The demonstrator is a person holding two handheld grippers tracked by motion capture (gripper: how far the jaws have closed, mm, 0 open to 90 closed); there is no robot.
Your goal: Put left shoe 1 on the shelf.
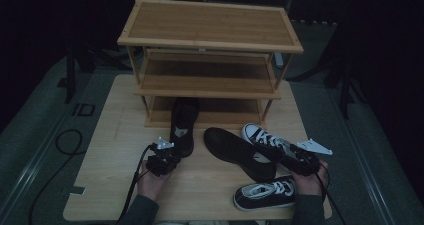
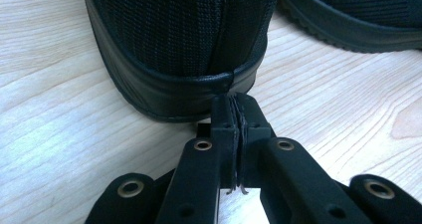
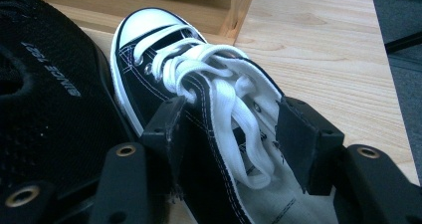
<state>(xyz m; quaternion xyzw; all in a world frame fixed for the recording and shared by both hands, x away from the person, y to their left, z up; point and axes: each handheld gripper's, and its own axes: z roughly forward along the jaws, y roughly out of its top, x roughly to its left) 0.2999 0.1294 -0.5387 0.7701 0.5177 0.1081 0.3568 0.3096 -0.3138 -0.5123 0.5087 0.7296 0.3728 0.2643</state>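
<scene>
A black knit shoe stands with its toe in the rack's bottom shelf and its heel toward me. My left gripper is shut, with nothing between the jaws, and its tips sit right at the sole edge of that heel. At the right, a black-and-white laced sneaker points toward the rack. My right gripper straddles its laced upper, with one pad on each side of the shoe.
A three-shelf wooden rack stands at the back of the wooden table. A second black shoe lies across the middle, next to the held sneaker. A matching sneaker lies near the front edge.
</scene>
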